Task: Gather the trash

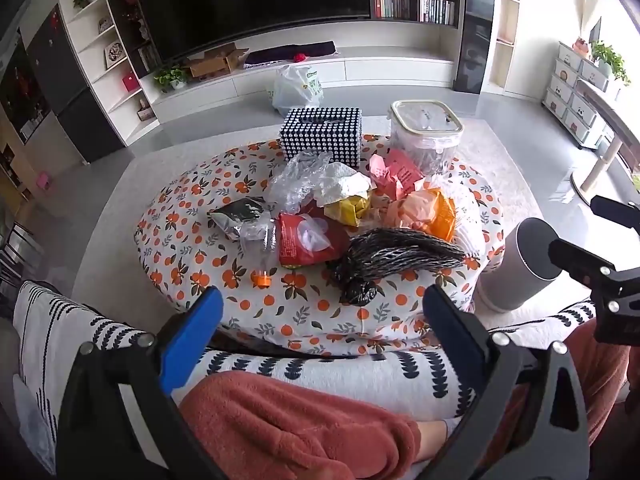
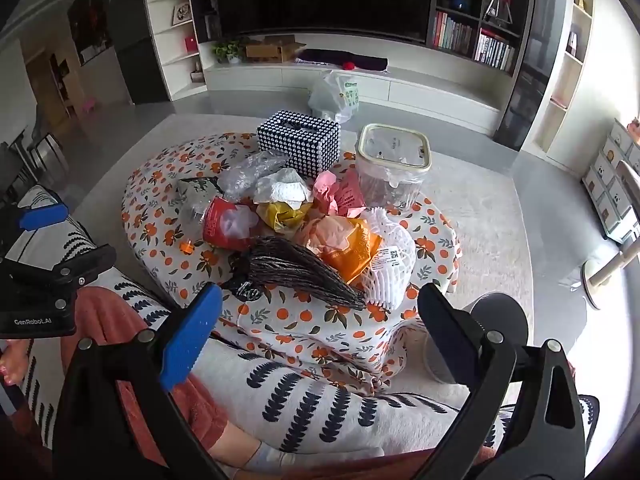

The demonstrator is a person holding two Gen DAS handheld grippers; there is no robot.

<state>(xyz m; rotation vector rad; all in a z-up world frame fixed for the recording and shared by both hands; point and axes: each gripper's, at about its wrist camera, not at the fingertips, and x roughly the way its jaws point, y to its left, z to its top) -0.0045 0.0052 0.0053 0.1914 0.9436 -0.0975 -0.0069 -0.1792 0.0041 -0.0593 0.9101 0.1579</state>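
On the tablecloth point(image 1: 192, 248), wrappers point(image 1: 308, 236) lie heaped.

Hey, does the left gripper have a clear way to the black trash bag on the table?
Probably yes: the left gripper is open and empty, and the black trash bag lies at the table's near edge with nothing between.

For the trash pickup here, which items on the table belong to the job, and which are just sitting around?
Belongs to the job:
- black trash bag
- red snack packet
- orange wrapper
- yellow wrapper
- pink paper
- clear crumpled plastic
- white foam net
- grey bin

Just lying about:
- dotted tissue box
- lidded clear container
- white shopping bag, on the floor
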